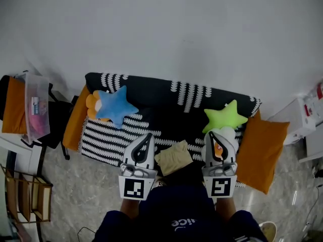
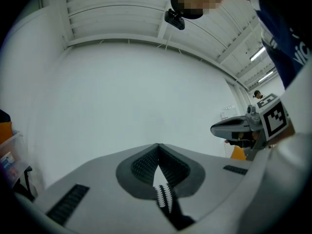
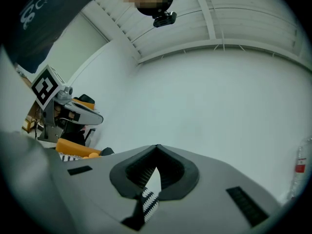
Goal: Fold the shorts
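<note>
In the left gripper view we see the left gripper (image 2: 157, 146) with its jaws closed tip to tip and nothing between the ribbed pads. Only a sliver of the black-and-white blanket (image 2: 164, 199) shows through the slot below them. The right gripper view gives us the same for the right gripper (image 3: 156, 148): jaws together, empty. Both grippers face a bare white wall (image 2: 146, 91), so neither of these views shows the shorts. Each does catch the other gripper off to one side, with its marker cube (image 2: 274, 120).

Only the head view gives us the shorts (image 1: 173, 158). They are a beige folded packet lying at the near edge of the blanket, between the two grippers and just beside each. We cannot tell whether either gripper touches them.

Farther back on the blanket, a blue star plush (image 1: 115, 106) lies on the left and a green star plush (image 1: 225, 116) on the right. An orange cushion (image 1: 262, 147) sits at the blanket's right end, and we see another at its left end. Well off to the left stands a clear plastic box (image 1: 36, 105).
</note>
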The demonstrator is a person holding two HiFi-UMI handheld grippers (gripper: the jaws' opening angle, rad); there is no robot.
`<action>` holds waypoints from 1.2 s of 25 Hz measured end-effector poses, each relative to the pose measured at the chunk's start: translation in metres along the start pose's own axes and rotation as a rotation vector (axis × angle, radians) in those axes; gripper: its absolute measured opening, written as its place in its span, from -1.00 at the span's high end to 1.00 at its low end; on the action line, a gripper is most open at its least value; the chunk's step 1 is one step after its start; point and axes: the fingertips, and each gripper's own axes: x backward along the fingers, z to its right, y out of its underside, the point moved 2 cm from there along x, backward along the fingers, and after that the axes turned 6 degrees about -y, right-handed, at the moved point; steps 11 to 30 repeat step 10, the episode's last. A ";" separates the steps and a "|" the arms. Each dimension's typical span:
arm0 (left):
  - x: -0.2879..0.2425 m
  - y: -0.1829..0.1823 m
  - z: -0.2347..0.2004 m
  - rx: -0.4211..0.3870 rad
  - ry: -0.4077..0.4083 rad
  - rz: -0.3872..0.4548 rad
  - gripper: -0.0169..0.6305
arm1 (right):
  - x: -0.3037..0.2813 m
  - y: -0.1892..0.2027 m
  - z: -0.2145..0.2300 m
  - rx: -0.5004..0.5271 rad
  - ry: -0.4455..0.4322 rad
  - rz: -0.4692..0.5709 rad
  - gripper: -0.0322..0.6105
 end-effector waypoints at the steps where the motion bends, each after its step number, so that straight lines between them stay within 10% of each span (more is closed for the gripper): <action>1: 0.001 0.000 0.001 -0.006 0.000 0.001 0.94 | 0.001 0.001 0.000 0.005 -0.002 -0.007 0.88; 30: 0.002 0.003 0.003 -0.018 0.001 -0.005 0.94 | 0.001 0.002 0.001 -0.009 0.003 0.012 0.88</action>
